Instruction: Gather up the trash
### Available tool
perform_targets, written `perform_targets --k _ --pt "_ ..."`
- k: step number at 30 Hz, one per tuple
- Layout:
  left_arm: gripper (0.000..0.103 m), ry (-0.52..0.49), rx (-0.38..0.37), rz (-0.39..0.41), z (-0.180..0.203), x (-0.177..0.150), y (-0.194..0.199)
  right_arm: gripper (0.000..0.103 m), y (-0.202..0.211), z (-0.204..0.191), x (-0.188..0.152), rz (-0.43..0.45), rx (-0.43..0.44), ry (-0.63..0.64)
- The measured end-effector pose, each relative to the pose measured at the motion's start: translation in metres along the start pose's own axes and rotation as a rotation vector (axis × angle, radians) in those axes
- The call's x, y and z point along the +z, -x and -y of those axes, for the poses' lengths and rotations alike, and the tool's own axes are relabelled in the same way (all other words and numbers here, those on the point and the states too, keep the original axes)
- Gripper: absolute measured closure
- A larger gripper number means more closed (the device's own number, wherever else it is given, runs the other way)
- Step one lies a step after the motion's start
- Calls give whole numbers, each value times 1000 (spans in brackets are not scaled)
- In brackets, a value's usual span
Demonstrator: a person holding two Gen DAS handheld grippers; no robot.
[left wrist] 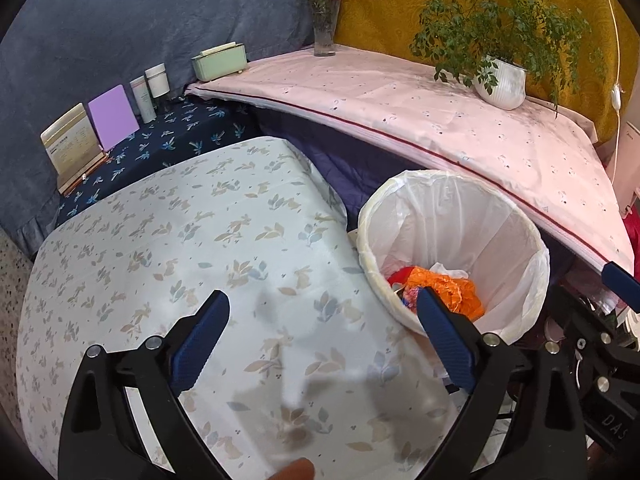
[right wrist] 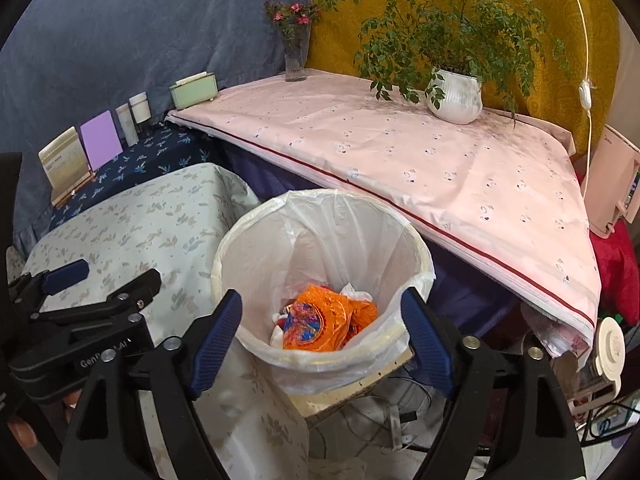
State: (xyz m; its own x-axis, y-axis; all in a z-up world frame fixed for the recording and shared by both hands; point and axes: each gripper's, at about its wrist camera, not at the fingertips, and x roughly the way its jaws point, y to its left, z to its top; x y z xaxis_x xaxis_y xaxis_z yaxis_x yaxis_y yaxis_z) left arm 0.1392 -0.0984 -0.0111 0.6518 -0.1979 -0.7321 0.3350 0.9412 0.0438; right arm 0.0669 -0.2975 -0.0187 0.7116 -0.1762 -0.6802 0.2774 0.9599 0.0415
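A round trash bin (left wrist: 516, 232) lined with a white plastic bag stands beside the leaf-print table; it also shows in the right wrist view (right wrist: 256, 236). Inside it lie a crumpled orange wrapper (left wrist: 452, 284) (right wrist: 320, 320) and other scraps. My left gripper (left wrist: 324, 300) is open and empty above the table (left wrist: 160, 248), just left of the bin. My right gripper (right wrist: 322, 300) is open and empty, held over the bin's near rim. The left gripper shows at the left edge of the right wrist view (right wrist: 104, 276).
A pink-clothed table (right wrist: 440, 168) behind the bin carries a potted plant (right wrist: 456, 96), a flower vase (right wrist: 296, 60) and a green box (right wrist: 194, 90). A dark blue surface at the left holds cards and bottles (right wrist: 100, 144). Cables and clutter lie on the floor (right wrist: 400, 420).
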Motion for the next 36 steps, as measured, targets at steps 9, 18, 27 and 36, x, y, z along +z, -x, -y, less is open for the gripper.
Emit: perform_targets --k 9,18,27,36 --pt "9 -26 29 -24 -2 -21 2 14 -1 7 -23 -53 7 -15" --pt "9 -33 36 -29 1 -31 3 7 4 6 -30 -33 -20 3" --pt "9 -31 45 -24 5 -31 7 7 6 5 -30 -24 -20 16" --pt "9 -22 47 -29 5 -31 9 7 4 7 -33 -26 -23 11"
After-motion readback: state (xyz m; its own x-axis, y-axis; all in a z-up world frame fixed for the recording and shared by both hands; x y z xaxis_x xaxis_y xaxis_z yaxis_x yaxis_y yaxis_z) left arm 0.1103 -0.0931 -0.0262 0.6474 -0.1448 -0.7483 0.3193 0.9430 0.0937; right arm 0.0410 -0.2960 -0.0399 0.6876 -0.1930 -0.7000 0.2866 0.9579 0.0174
